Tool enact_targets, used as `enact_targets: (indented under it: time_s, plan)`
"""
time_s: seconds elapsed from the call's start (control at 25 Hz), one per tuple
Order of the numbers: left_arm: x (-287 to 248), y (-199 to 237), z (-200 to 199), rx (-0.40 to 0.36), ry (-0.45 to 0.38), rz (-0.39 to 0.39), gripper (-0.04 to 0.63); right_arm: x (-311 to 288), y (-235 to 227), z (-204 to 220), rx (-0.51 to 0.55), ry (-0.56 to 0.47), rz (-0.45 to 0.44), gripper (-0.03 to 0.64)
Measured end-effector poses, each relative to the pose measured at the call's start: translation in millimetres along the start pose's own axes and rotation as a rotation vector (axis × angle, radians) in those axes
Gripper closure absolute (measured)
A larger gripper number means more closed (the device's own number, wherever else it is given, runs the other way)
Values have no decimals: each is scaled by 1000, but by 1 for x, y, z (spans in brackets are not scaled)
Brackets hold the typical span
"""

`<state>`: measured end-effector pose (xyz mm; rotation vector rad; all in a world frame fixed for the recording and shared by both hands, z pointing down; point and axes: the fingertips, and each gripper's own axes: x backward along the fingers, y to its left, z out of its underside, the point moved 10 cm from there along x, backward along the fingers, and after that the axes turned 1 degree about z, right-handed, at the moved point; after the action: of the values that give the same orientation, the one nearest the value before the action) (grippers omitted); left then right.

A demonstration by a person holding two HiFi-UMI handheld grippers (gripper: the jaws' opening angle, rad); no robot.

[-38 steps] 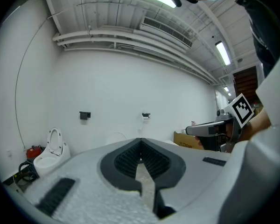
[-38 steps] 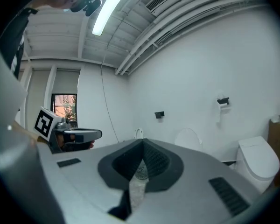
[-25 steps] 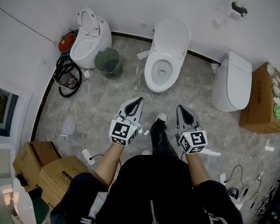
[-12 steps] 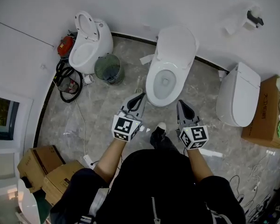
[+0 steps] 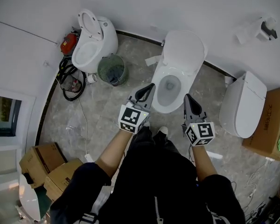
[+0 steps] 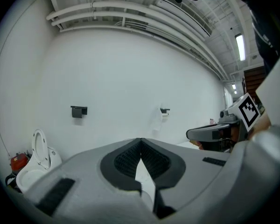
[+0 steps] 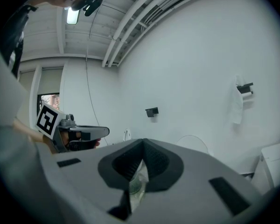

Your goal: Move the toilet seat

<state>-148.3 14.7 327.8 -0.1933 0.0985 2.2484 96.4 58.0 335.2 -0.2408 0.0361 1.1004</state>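
White toilet rim point(image 5: 164, 107) shows between the closed, empty left claw point(image 5: 151, 86) and right claw point(image 5: 186, 97).

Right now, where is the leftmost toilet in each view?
Head view: left toilet upper left, beside the green basket.
Left gripper view: lower left edge.
Right gripper view: only its raised seat, small, just left of centre.
Shared landmark: the wall paper holder, right of it in every view.

Grey marbled floor point(image 5: 98, 115). Open toilet point(image 5: 179, 69) stands ahead, between left gripper point(image 5: 149, 88) and right gripper point(image 5: 189, 99). Green waste basket point(image 5: 113, 70), second toilet point(image 5: 91, 45) and black hose point(image 5: 65, 80) left of left gripper. Closed toilet point(image 5: 242, 104) and cardboard box point(image 5: 268, 125) right of right gripper.
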Motion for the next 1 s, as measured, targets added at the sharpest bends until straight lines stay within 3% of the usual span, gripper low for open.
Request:
enact_targets:
  time_s: [0.44, 0.76, 1.0]
  plan:
    - [-71, 54, 12, 45, 68, 126, 592, -47, -17, 3, -55, 37, 141, 614]
    - [-108, 74, 92, 134, 227, 157, 592, -71, -37, 72, -159, 152, 210, 614]
    - [-121, 89, 171, 210, 304, 129, 592, -90, -49, 146, -217, 231, 242, 612]
